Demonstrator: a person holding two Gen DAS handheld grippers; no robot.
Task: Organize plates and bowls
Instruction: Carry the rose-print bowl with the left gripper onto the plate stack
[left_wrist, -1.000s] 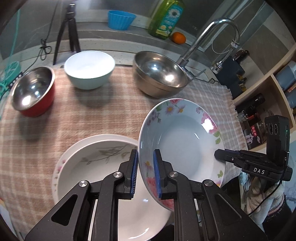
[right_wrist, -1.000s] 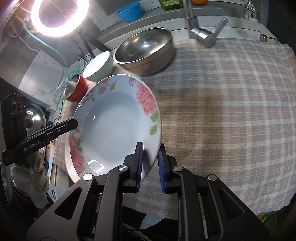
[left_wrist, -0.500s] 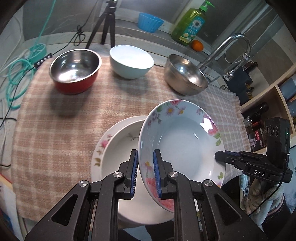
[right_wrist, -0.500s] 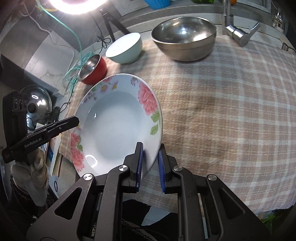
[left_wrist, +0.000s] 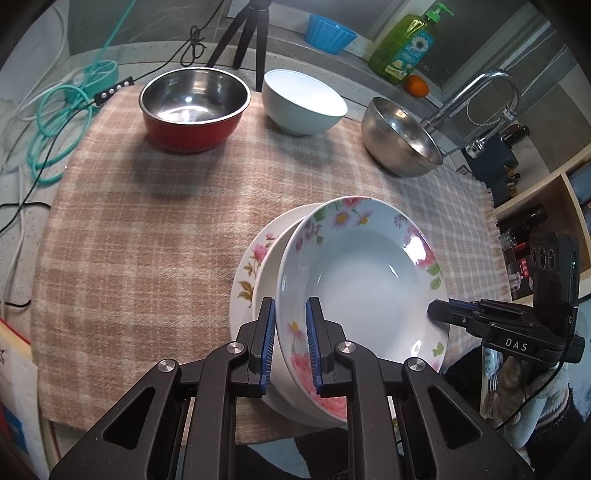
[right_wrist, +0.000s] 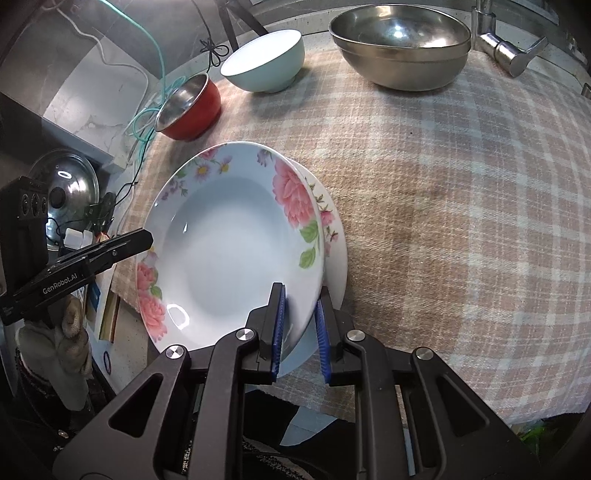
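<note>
Along the far edge of the pink and beige checked cloth (left_wrist: 147, 229) you have three bowls standing apart, all with nothing visible in them: a red bowl with a steel lining (left_wrist: 194, 109), a pale blue-green ceramic bowl with a white inside (left_wrist: 303, 102) and a wide stainless steel mixing bowl (left_wrist: 400, 138) next to the chrome tap (left_wrist: 476, 96); behind them, on the ledge, sit a small blue fluted cup (left_wrist: 330, 37), a green bottle of dish soap (left_wrist: 408, 44) and an orange fruit (left_wrist: 416, 85); near the cloth's front edge lies a white plate with a sparse pink flower rim (left_wrist: 249, 273), and your pale blue deep plate with pink roses and small daisies on its rim (left_wrist: 362, 280) is tilted over it, its bowl glossy and bare; your left gripper (left_wrist: 290, 345) pinches its rim on one side and your right gripper (right_wrist: 300, 326) pinches the opposite edge, both claws narrow and clamped on the china; whether the blue plate already touches the white one you cannot tell from either view; a second ago the white plate lay well to the left of the held plate in the left view, and now it sits mostly beneath it; the bowls now appear farther left in that view.
</note>
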